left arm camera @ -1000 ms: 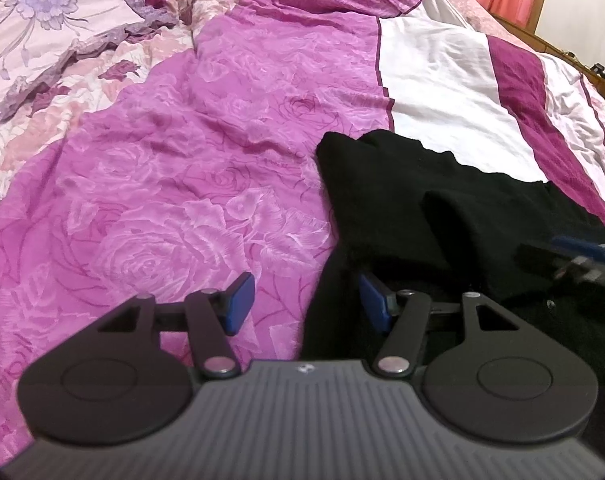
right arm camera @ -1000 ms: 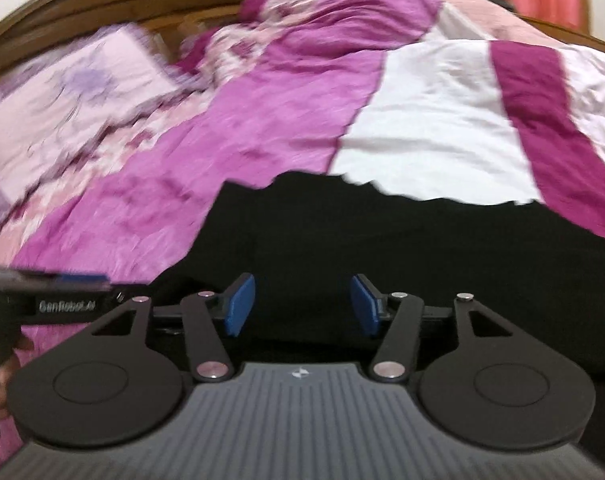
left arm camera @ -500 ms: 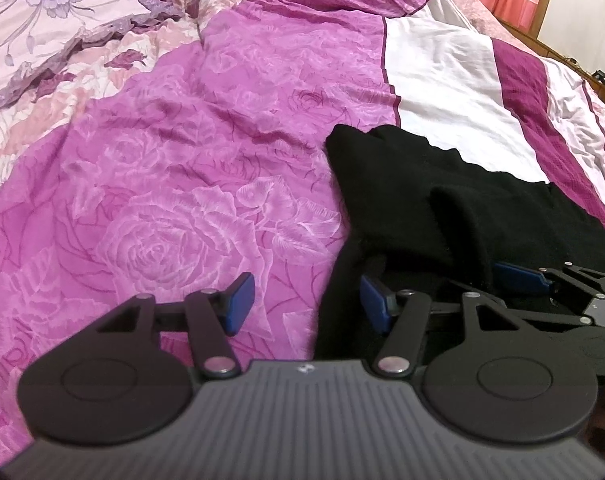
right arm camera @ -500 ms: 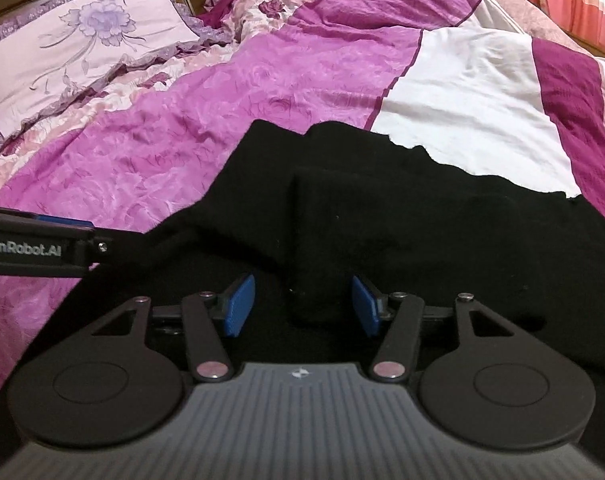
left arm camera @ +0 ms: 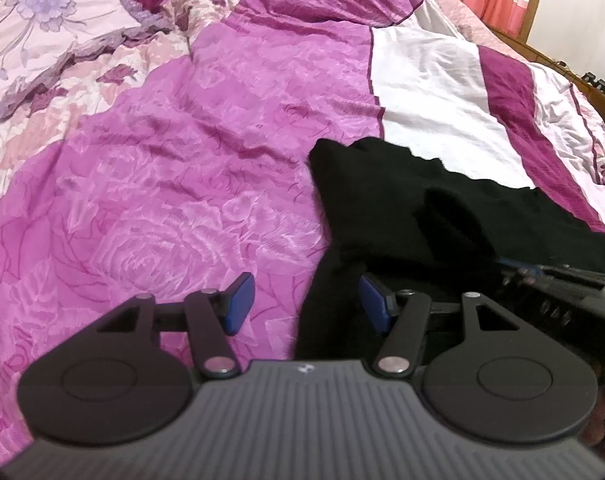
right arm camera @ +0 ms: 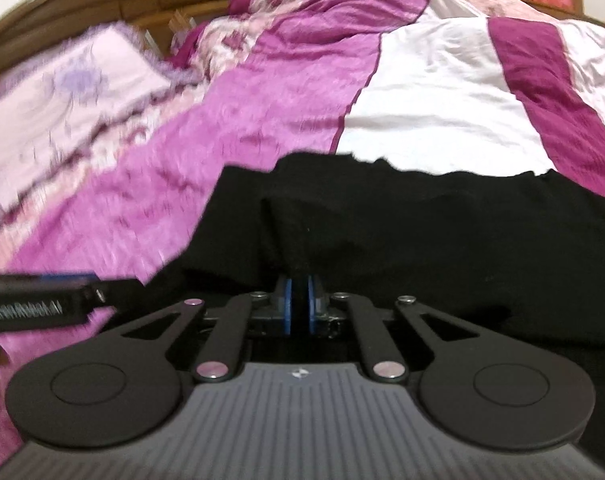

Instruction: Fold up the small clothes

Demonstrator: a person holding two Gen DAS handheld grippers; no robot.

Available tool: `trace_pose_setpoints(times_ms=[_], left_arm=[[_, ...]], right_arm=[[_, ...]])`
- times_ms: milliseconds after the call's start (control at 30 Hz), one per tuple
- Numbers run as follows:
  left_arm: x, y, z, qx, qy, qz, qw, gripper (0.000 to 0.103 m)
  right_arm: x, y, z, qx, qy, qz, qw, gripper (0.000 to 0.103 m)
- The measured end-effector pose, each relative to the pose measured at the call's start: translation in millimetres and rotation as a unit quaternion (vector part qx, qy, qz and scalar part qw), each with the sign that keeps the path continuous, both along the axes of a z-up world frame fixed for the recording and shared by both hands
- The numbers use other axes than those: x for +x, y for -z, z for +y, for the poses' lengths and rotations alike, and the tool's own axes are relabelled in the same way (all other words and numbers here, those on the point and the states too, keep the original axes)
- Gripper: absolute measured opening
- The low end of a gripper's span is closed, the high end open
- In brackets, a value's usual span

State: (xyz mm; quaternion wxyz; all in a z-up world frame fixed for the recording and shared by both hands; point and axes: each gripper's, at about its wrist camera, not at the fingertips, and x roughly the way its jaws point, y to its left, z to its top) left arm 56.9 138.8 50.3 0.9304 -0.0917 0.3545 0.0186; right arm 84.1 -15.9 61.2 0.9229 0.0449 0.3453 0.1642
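On satin quilt (left arm camera: 222,160): right gripper (right arm camera: 298,310) pinching black garment (right arm camera: 422,240) (knit).

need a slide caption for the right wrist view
Right gripper shut on a fold of the black garment lying on the magenta floral bedspread.

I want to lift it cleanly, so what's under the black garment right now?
The black garment lies on the bedspread, covering pink and white panels. A fold is pinched in the right gripper. Anything beneath the cloth is hidden.
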Motion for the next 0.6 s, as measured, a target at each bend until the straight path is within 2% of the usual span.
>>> trace_pose_setpoints(times_ms=[333, 600], left_arm=[[13.2, -13.1, -17.8, 0.009, 0.021, -0.017, 0.9996, 0.06], [39.3, -19.9, -36.1, 0.016, 0.042, -0.034, 0.9984, 0.06]], right_arm=[[-4.0, -49.6, -64.8, 0.09, 0.063, -0.028, 0.994, 0.007], [-8.0, -72.3, -141.2, 0.104, 0.136, -0.056, 0.984, 0.007]])
